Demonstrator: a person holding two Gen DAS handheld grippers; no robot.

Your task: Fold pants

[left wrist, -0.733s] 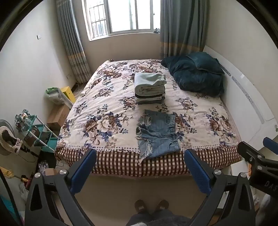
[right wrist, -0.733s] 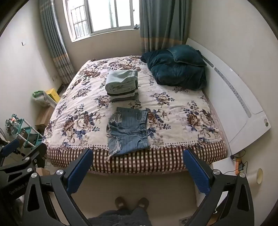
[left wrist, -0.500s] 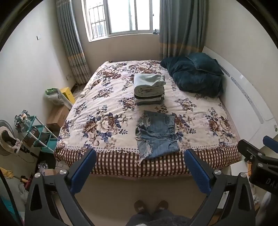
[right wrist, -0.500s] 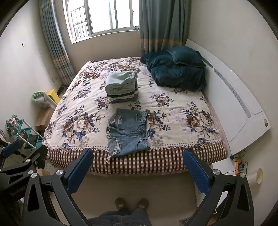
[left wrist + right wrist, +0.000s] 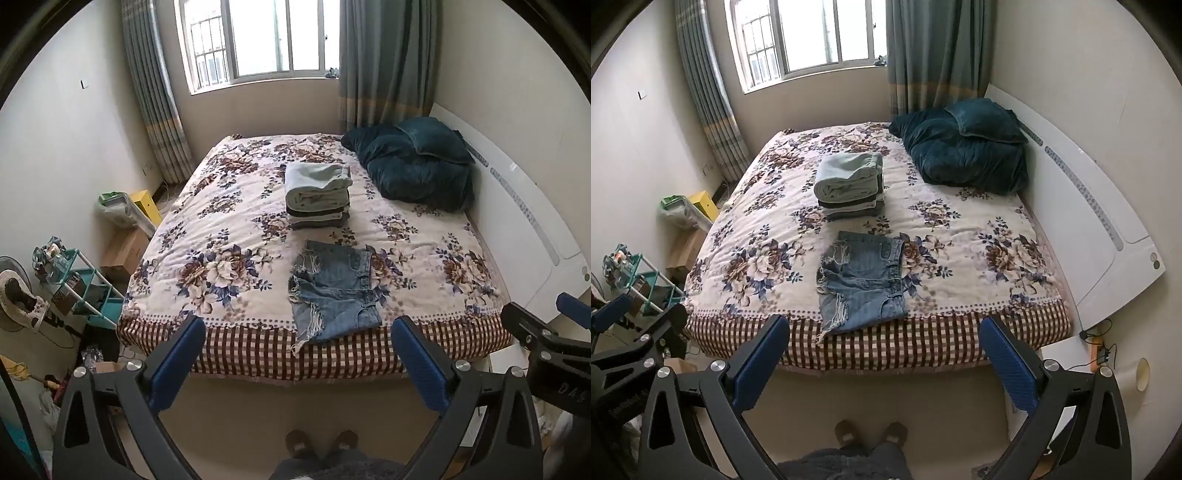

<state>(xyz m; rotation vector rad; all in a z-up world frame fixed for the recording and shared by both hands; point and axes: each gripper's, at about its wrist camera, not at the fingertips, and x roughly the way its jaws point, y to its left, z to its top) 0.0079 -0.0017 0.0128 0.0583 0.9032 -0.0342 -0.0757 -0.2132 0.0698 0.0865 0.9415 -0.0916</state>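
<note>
I see the denim shorts (image 5: 334,295) lying flat on the bed (image 5: 229,236), at its near edge, frayed hems hanging just over the checked border. Behind the shorts sits a stack of folded clothes (image 5: 317,194), and beyond that a dark teal quilt (image 5: 413,166). My left gripper (image 5: 299,363) and right gripper (image 5: 886,360) both hang short of the bed, jaws wide apart, holding nothing

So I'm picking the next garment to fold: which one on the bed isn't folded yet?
The denim shorts, lying flat alone at the bed's near edge; the others sit in the folded stack.
</note>
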